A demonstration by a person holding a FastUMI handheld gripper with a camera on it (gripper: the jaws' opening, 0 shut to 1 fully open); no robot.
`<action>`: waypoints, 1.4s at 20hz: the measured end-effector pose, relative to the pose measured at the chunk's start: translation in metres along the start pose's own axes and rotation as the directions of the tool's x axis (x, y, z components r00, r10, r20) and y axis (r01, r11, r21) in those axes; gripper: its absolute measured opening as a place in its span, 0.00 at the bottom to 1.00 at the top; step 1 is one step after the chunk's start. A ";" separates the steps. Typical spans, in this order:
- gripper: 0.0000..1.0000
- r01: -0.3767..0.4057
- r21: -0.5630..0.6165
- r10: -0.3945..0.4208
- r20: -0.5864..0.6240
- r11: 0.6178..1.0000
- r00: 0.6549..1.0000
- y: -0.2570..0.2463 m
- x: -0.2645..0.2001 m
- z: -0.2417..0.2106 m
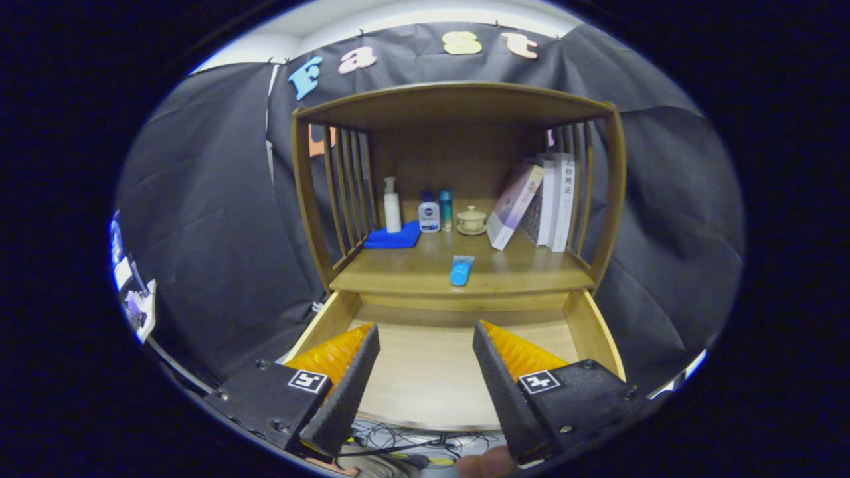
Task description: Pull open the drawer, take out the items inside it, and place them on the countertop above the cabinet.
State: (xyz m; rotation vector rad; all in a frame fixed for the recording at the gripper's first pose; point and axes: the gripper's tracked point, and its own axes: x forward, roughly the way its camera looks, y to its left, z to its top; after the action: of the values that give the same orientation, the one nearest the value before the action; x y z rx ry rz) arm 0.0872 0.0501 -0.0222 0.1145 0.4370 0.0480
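One drawer (458, 362) is pulled out below the countertop (425, 272), light wood, shallow, its bare floor lying between and just beyond the fingers; side walls angle outward past each fingertip. No item visible on the part of the drawer floor that shows.

Gripper (425, 348): fingers spread wide, nothing between them, touching nothing; tips hang above the drawer floor. A marker tag sits on each finger base.

Beyond the fingers, left to right on the countertop inside the wooden cabinet frame (309, 199):
- blue folded cloth (393, 238) near the left slats, white pump bottle (392, 207) standing on its rear edge
- small white jar with blue cap (429, 214), touching or just beside a slim teal bottle (445, 210)
- pale lidded cup on a saucer (471, 220)
- books (544, 199) at the right slats, the nearest one tilted, the rest upright

Blue tube (461, 270) lies flat near the countertop's front edge, straight ahead of the gap between the fingers, well apart from the back row.

Below the drawer front: tangled cables (412, 438) on the floor, and a fingertip of the person's hand (488, 463) just behind the right finger.
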 end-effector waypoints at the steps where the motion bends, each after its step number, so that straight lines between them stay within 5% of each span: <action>1: 0.90 -0.002 0.007 0.002 0.025 1.000 1.000 -0.001 -0.003 -0.004; 5: 0.98 0.005 0.002 -0.006 0.109 1.000 0.994 -0.003 -0.015 -0.024; 15: 0.98 0.044 -0.038 -0.033 0.252 0.998 0.967 -0.009 -0.024 -0.089; 28: 0.98 0.077 -0.040 -0.069 0.183 0.996 0.981 -0.028 0.005 -0.189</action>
State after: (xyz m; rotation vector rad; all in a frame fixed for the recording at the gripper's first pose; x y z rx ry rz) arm 0.0119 0.0417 -0.1972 0.0553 0.2577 -0.0243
